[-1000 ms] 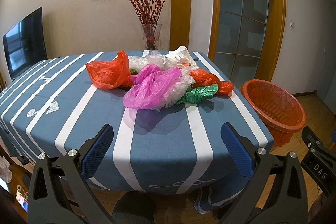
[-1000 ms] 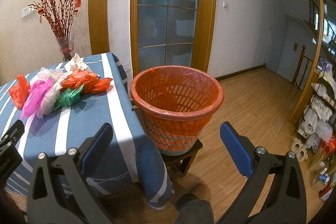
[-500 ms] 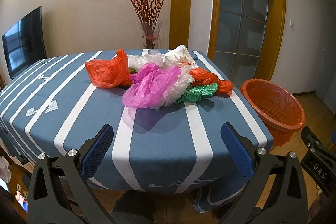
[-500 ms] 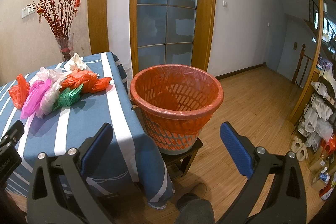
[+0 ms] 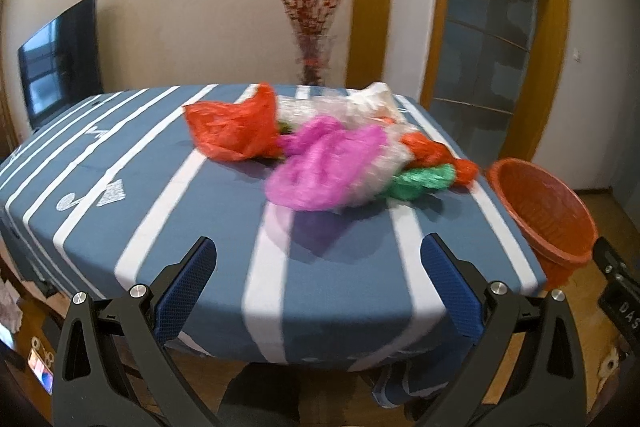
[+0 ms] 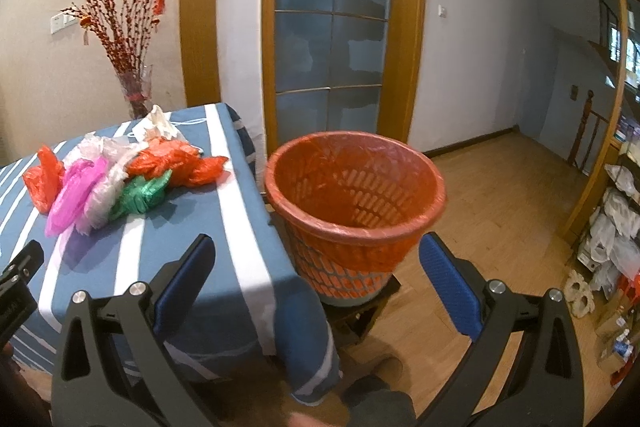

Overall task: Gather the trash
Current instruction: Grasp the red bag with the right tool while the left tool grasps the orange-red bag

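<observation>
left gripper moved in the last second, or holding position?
Yes. The left gripper has moved forward over the table: the near table edge sits lower in the left wrist view and the pink bag looks larger. Fingers open, empty.

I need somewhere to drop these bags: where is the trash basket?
The orange trash basket stands off the table's right edge in the right wrist view, nearest the green bag.

Dark TV (image 5: 60,57) at wall; vase of red branches (image 5: 314,35) behind striped table (image 5: 208,211).
</observation>
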A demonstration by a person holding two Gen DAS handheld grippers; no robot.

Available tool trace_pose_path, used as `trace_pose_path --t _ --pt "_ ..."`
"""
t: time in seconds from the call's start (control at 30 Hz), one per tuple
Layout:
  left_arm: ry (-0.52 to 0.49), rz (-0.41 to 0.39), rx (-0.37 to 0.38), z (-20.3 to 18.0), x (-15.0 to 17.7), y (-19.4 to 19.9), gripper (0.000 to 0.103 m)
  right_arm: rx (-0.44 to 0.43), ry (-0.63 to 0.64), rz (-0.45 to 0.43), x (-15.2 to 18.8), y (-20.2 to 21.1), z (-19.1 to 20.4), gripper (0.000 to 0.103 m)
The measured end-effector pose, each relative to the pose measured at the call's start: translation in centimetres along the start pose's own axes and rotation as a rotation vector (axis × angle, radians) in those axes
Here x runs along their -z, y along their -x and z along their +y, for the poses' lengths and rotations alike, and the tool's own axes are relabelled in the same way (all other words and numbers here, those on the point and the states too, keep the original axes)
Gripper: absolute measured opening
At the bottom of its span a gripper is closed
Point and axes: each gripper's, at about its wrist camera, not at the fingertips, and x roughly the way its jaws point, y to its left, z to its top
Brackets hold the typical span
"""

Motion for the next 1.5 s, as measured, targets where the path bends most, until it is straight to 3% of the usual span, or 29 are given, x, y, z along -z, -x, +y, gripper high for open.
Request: trace_pose_path --t 0.33,0.5,0.6,0.77,0.93,1.03,1.2,1.5 --pt "0.102 0.018 -0.107 5.5 -2.1 -2.9 0.101 -0.210 -0.001 0.058 -4.6 -5.9 5.1 0.098" --pt "0.135 0.023 -0.136 7.3 -3.8 -4.5 0.101 -0.308 0.008 0.139 -6.8 -10.4 8.8 0.079" --pt "0.146 0.025 -0.154 8.1 -4.8 -5.5 0.101 -0.354 0.024 0.179 -7.6 -12.8 11.3 0.075" --pt "0.159 0.030 -0.172 9.1 -6.6 -7.3 0.101 -0.358 0.068 0.236 -8.0 -16.5 14.5 0.072" --pt "0.161 0.046 -0.170 9.4 -8.0 -8.8 0.101 -0.335 0.081 0.292 -7.2 -18.8 15.4 0.072" --pt "0.153 0.064 -0.169 9.0 -8.6 -9.9 0.101 -0.350 0.096 0.325 -6.3 -19.6 15.6 0.057" --pt "0.131 0.082 -0.156 7.7 -9.6 -11.3 0.101 -0.388 0.109 0.310 -6.0 -19.4 15.6 0.037" --pt "0.117 0.118 -0.196 6.4 -11.0 -14.3 0.101 -0.407 0.109 0.298 -5.9 -19.4 15.2 0.033"
